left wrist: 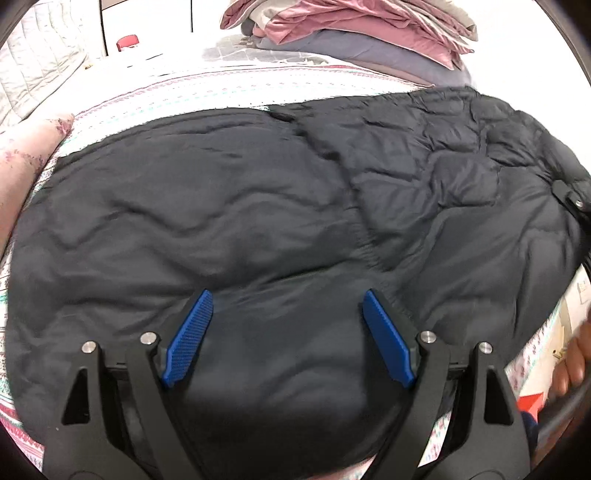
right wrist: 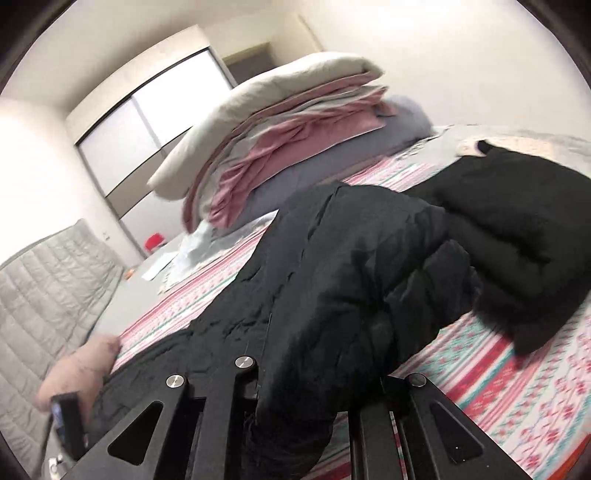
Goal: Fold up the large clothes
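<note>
The right gripper [right wrist: 317,402] pinches the black puffer jacket [right wrist: 332,266] at its edge; the left gripper [left wrist: 286,332] hovers wide open. The lift should stay level, so the padding folds flat.

The right gripper's [right wrist: 314,373] blue pads are hidden — the black jacket [right wrist: 332,280] covers them. In the left view the jacket [left wrist: 258,206] runs off the right edge and goes under the gripper arms. A hand [left wrist: 570,363] at the right edge is blurry and cut off. The pile of bedding [left wrist: 351,29] is cut off at the top.
</note>
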Tool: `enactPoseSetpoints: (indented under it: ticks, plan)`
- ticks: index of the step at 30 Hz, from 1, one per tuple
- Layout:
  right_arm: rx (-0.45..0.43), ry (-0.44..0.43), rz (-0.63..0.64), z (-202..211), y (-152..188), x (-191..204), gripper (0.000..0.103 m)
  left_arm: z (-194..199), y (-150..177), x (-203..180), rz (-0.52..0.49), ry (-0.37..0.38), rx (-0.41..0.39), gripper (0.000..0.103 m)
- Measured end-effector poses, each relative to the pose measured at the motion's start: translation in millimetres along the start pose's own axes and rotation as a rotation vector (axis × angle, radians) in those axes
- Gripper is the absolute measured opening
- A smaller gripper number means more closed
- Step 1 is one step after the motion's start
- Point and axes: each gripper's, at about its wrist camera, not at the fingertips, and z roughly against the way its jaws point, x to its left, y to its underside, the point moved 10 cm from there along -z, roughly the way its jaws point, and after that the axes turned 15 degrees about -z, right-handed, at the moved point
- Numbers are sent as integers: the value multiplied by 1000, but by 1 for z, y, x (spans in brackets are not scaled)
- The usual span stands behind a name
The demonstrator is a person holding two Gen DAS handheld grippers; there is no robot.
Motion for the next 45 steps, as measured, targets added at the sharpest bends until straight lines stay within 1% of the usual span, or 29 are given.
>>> enactPoseSetpoints:
  ticks: [4,6,8,12,15,19,22,24,25,27,28,30,32,33,35,37,40,42,43,45]
  plan:
    - [-70,67,-19,10,-21,-26,13,14,11,-3,-58,1,20,84]
    - [-110,93,-12,17,-31,-33,13,24,11,6,-43,-6,2,84]
    - [-145,100,3,23,-36,-34,13,29,12,20,-11,-19,-5,84]
    - [-172,73,59,24,-32,-13,13,29,24,60,94,-41,8,84]
    - [-194,35,113,26,-27,10,13,28,37,83,170,-34,15,84]
    - [-226,3,200,34,-19,36,13,27,56,104,215,-48,32,84]
    - [-238,-18,261,36,-12,57,13,32,61,114,248,-68,17,84]
    - [-246,-38,316,39,-4,74,14,34,64,119,269,-62,2,84]
    - [-252,-53,354,41,3,85,14,33,65,118,277,-50,-5,84]
    - [-258,-100,455,46,24,115,14,22,69,117,287,-21,11,79]
    - [-257,-123,499,48,36,127,14,15,72,116,283,-16,28,75]
    - [-241,-185,592,52,64,154,14,9,72,115,284,-18,34,72]
    - [-200,-262,704,53,103,183,15,10,69,117,304,-8,29,67]
    - [-169,-299,758,52,125,196,15,12,68,120,321,4,20,67]
    - [-115,-339,838,46,160,210,16,19,65,128,377,44,-10,67]
    - [-38,-354,939,31,200,220,16,24,66,137,414,66,-27,66]
    - [47,-350,1066,12,249,224,16,33,73,155,461,72,-41,66]
    - [78,-339,1126,3,268,220,23,35,78,164,491,72,-42,66]
    - [74,-321,1162,-2,275,217,24,36,81,167,505,79,-40,66]
    - [77,-301,1213,-8,286,213,31,38,85,172,528,97,-40,66]
